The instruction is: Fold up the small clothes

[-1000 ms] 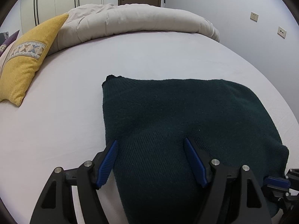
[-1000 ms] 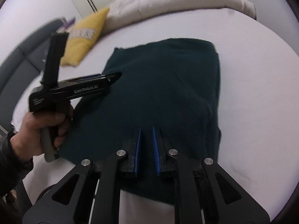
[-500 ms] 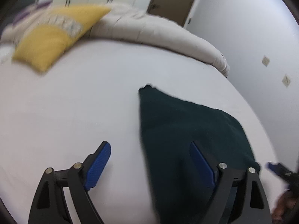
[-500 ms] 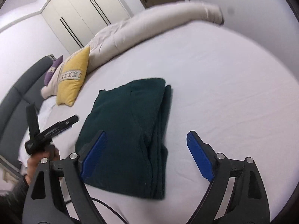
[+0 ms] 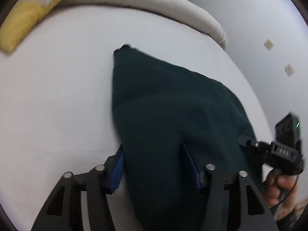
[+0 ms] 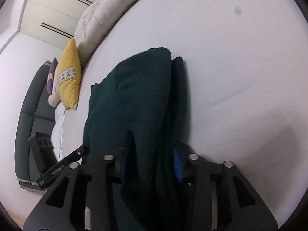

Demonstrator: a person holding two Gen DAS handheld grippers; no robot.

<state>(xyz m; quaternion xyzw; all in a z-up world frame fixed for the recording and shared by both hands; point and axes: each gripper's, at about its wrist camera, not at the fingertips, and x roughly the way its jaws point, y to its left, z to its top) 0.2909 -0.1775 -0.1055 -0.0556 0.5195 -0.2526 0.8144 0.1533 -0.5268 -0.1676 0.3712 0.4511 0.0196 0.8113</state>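
A dark green knitted sweater (image 5: 173, 105) lies folded on the white bed sheet (image 5: 57, 96). My left gripper (image 5: 153, 148) straddles its near left corner: one pad sits at the cloth's left edge, the other finger rests on top. Its jaws are closing, with cloth between them and no clear pinch. In the right wrist view the sweater (image 6: 142, 96) shows stacked layers along its right side. My right gripper (image 6: 154, 142) is closing on that thick near right edge, and the cloth fills the gap between its pads. Each gripper shows in the other's view: the right gripper (image 5: 242, 139), the left gripper (image 6: 84, 150).
A yellow cushion (image 6: 69, 77) and a purple one (image 6: 51, 77) lie at the head of the bed. A rolled beige duvet (image 5: 154, 2) runs along the far edge. A grey headboard (image 6: 27, 125) is on the left. A wall with sockets (image 5: 269, 44) stands on the right.
Both grippers opened wide and then narrowed. The right one dropped from above the sweater onto its right folded edge. The left one swung aside and came back over the near left corner.
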